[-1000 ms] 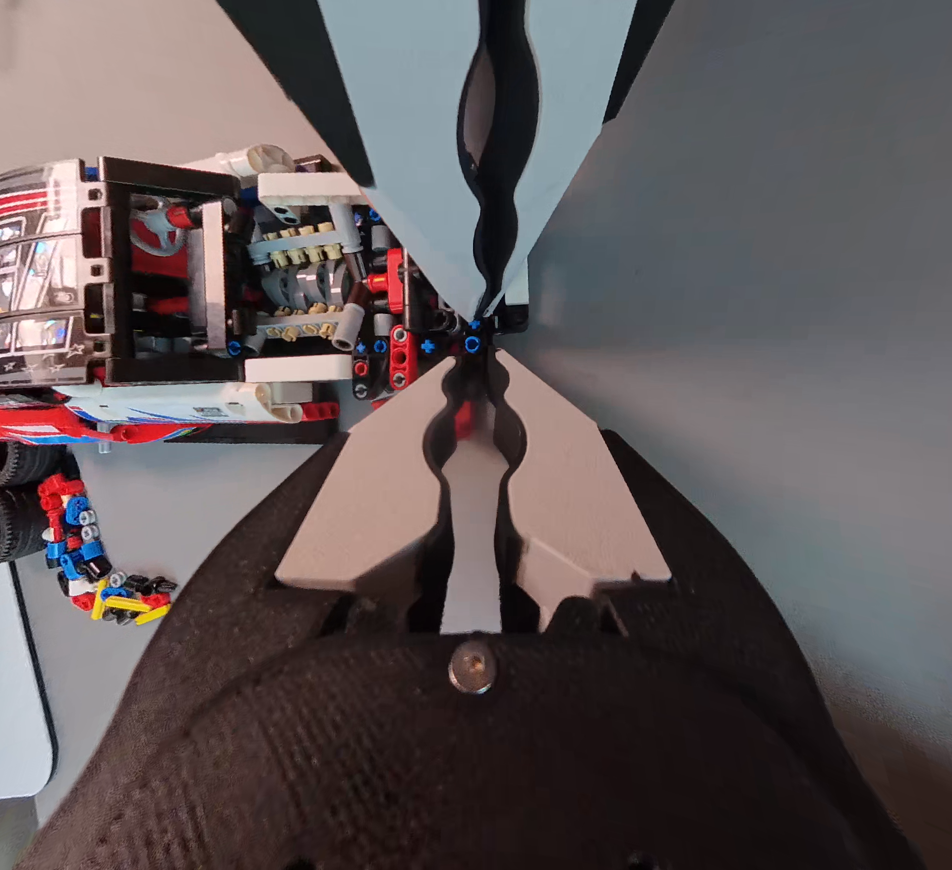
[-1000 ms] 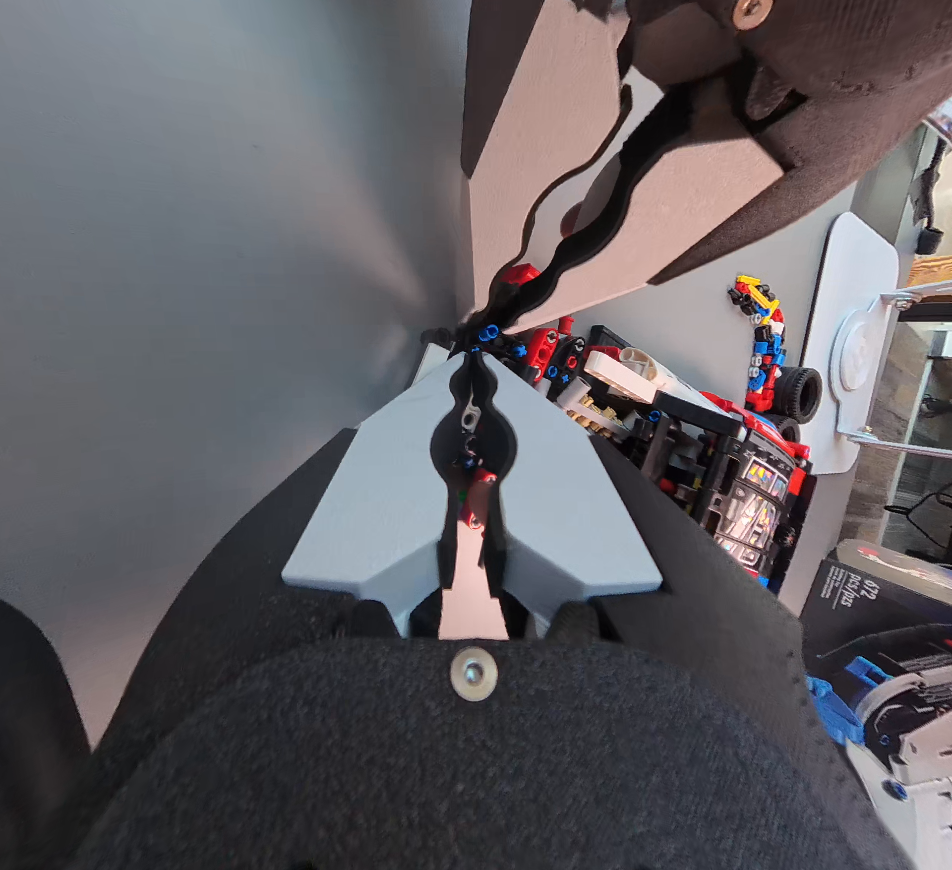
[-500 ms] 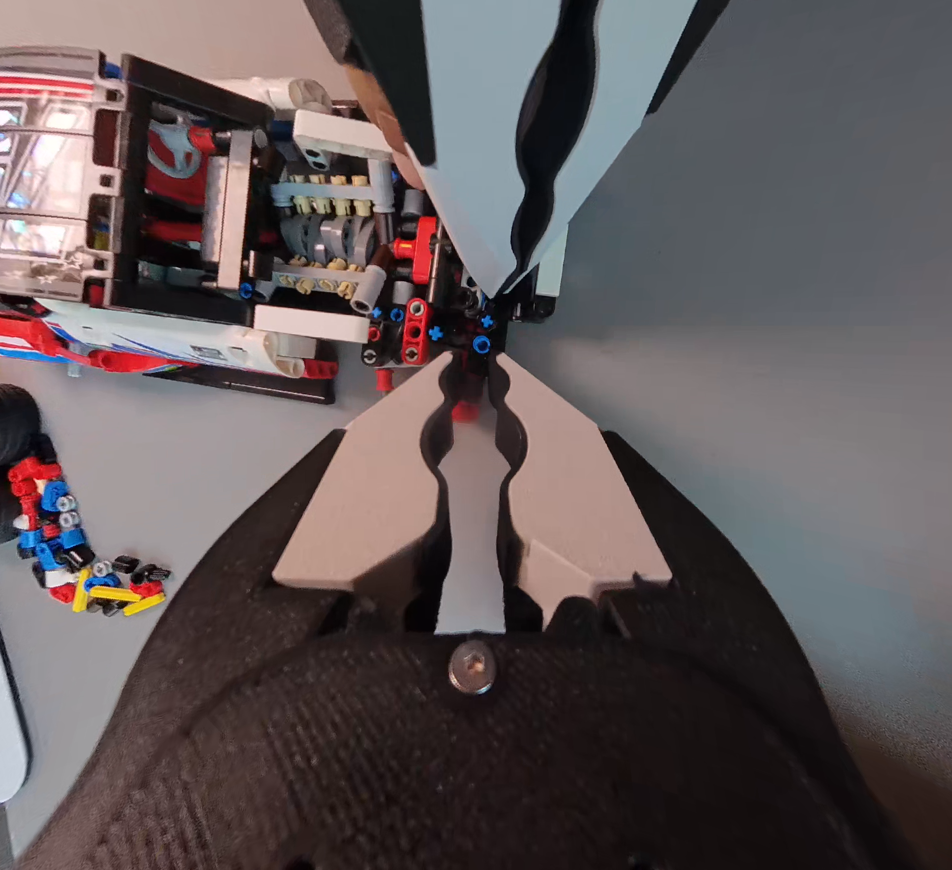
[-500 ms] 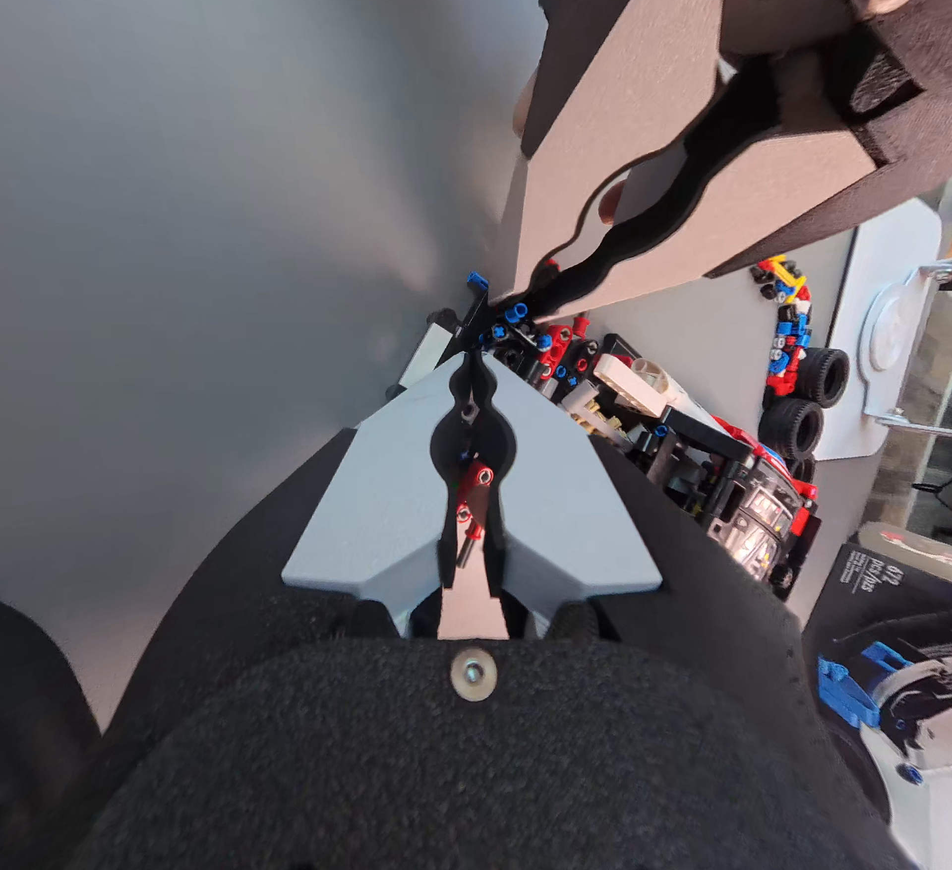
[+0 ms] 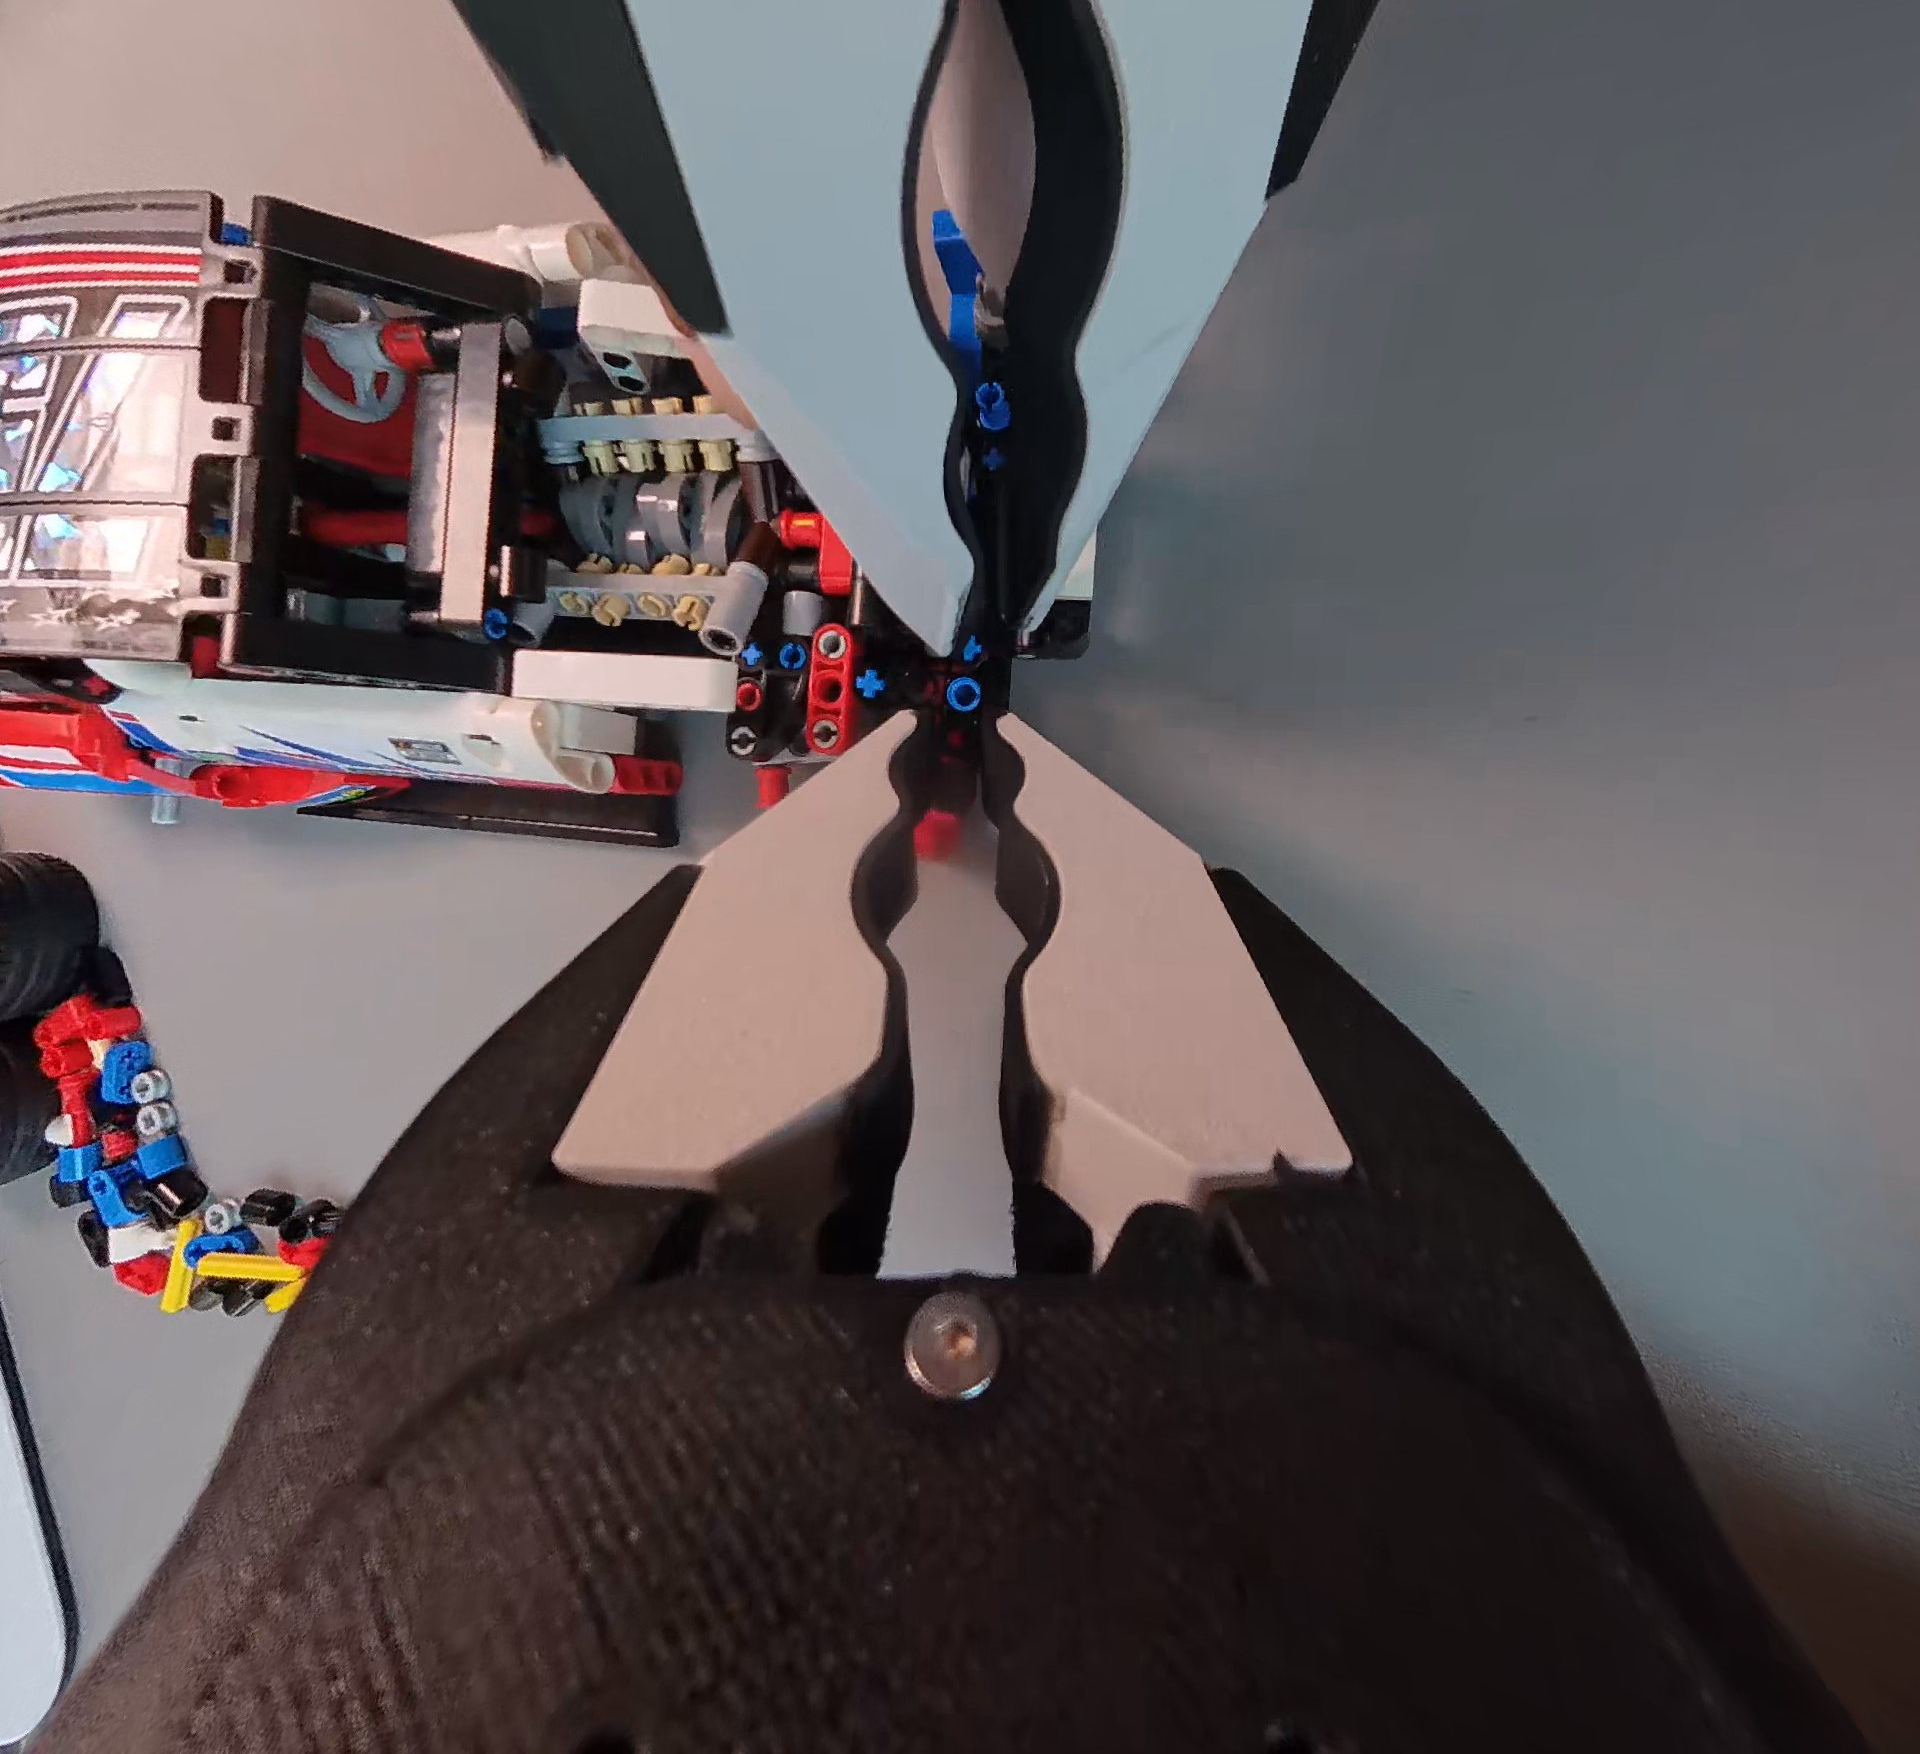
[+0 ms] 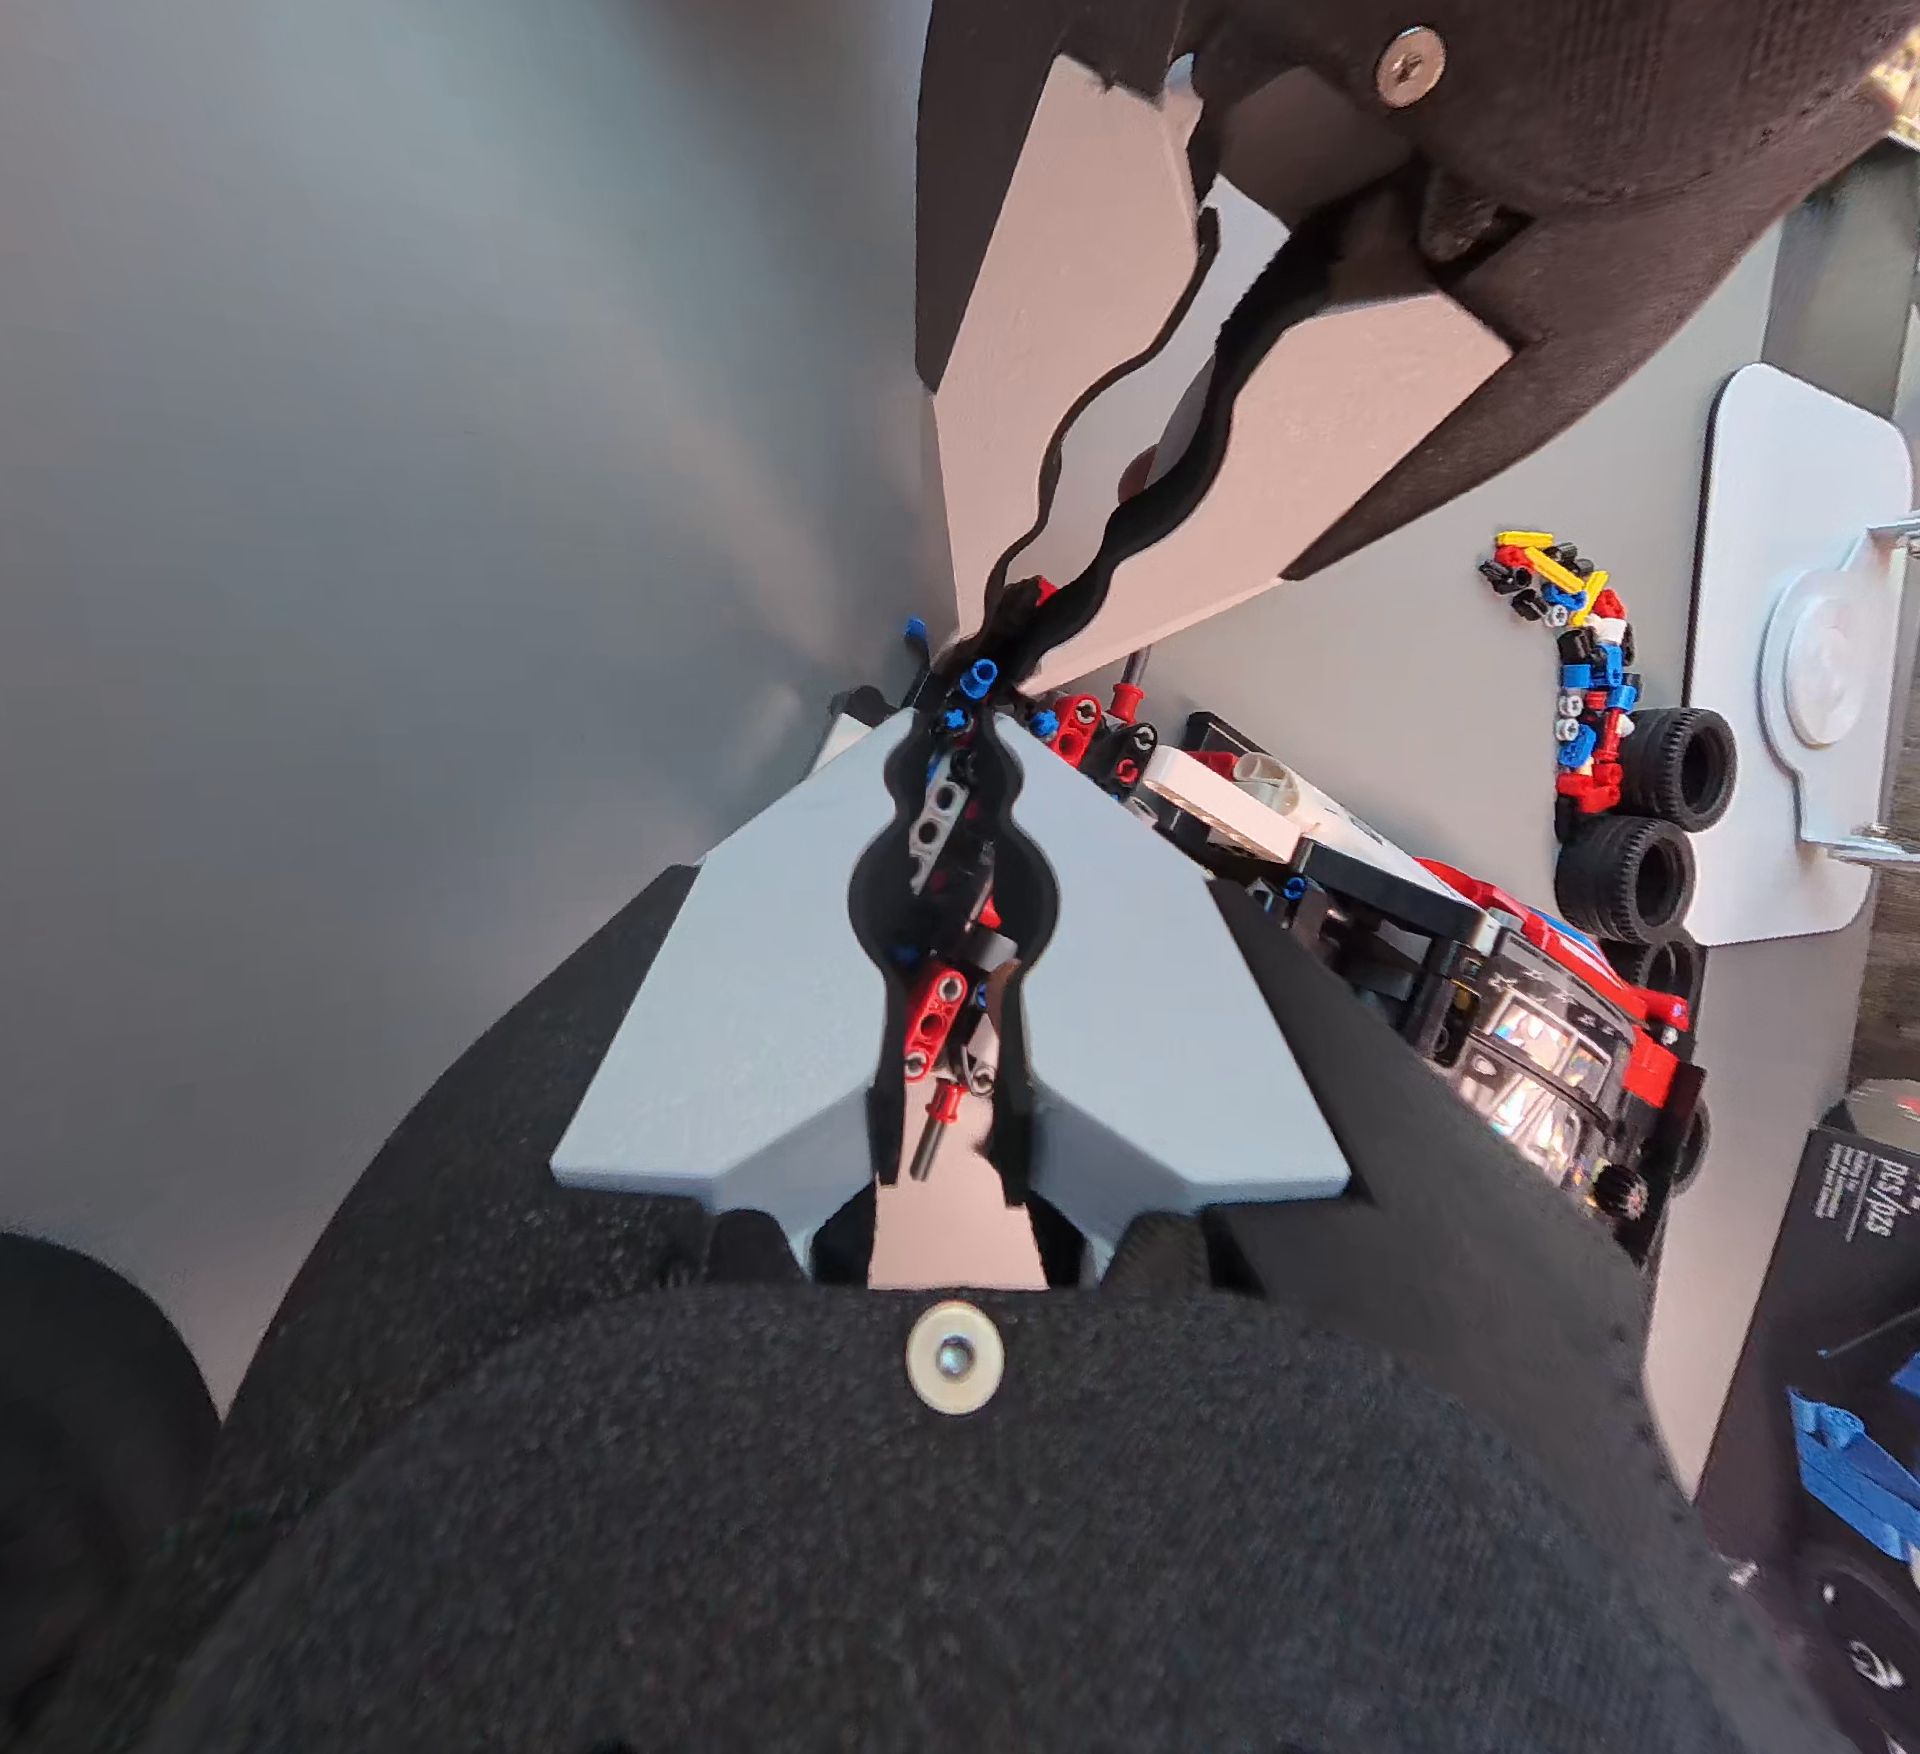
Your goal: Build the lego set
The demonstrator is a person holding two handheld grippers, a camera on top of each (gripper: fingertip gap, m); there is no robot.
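The part-built lego car point(image 5: 416, 509), white, red and black, lies on the grey table, and it also shows in the right wrist view point(image 6: 1475, 956). Its black rear frame with blue pins point(image 5: 961, 688) sits between both grippers. My left gripper point(image 5: 954, 733), with beige fingers, is shut on this rear frame from the near side, and a red peg shows in its gap. My right gripper point(image 6: 956, 717), with light blue fingers, is shut on the same rear frame from the opposite side. A blue piece point(image 5: 951, 281) shows through its gap. Each gripper's tips meet the other's.
A heap of small loose pieces point(image 5: 135, 1143) lies left of my left gripper, also seen in the right wrist view point(image 6: 1579, 665). Black tyres point(image 6: 1662, 821) stand beside a white tray point(image 6: 1808, 665). A dark box point(image 6: 1860, 1216) and a blue model point(image 6: 1849, 1476) are at the table's end. Only a small space, under 4 cm, lies between the two pairs of fingers.
The right gripper has swung back to straight opposite the left one. The car's rear has shifted slightly with both grips. A blue piece now shows in the right gripper's gap.
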